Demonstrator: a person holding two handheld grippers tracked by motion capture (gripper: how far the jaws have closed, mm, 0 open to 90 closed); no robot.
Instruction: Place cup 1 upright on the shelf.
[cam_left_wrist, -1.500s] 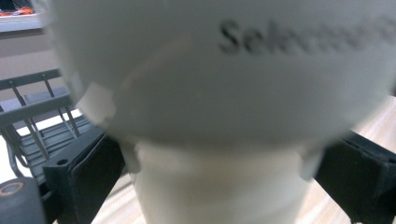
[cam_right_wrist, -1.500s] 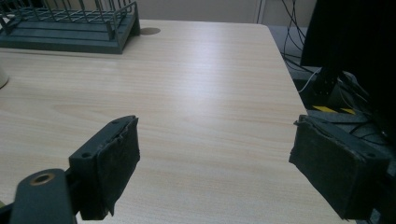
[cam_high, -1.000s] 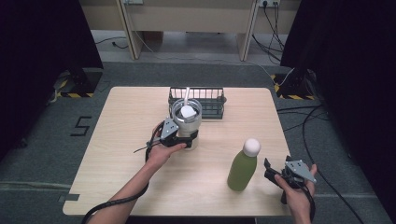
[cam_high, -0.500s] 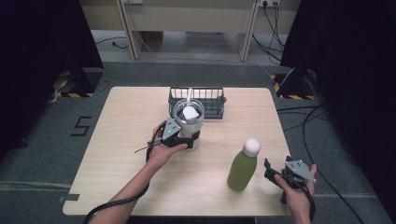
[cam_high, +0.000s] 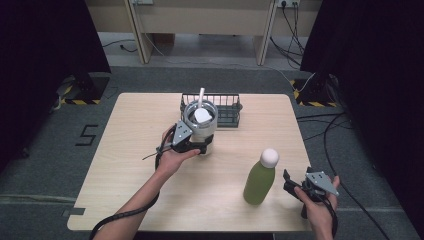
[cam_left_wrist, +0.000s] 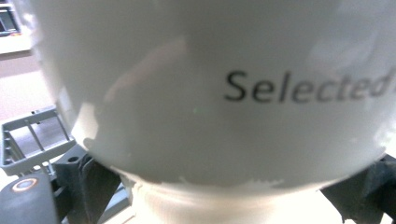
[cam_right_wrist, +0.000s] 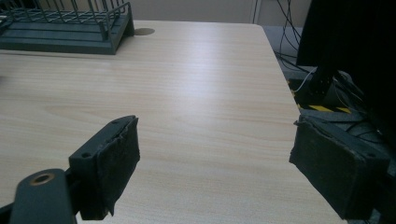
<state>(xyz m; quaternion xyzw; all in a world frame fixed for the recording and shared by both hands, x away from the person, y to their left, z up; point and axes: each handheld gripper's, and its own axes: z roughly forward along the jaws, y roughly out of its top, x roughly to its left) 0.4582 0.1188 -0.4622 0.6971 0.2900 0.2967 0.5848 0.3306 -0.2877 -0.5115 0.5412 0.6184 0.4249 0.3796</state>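
The white cup carries the printed word "Selected" in dark italic letters, cut off at the frame edge. The floor bears the numeral "5".

the left forearm reaches in from the bottom edge, angled forward and to the right, its hand wrapped around the left gripper near the table's middle, jaws clamped on either side of something white. the right hand sits low near the table's right front corner, holding the right gripper with its jaws spread wide apart and nothing between them.
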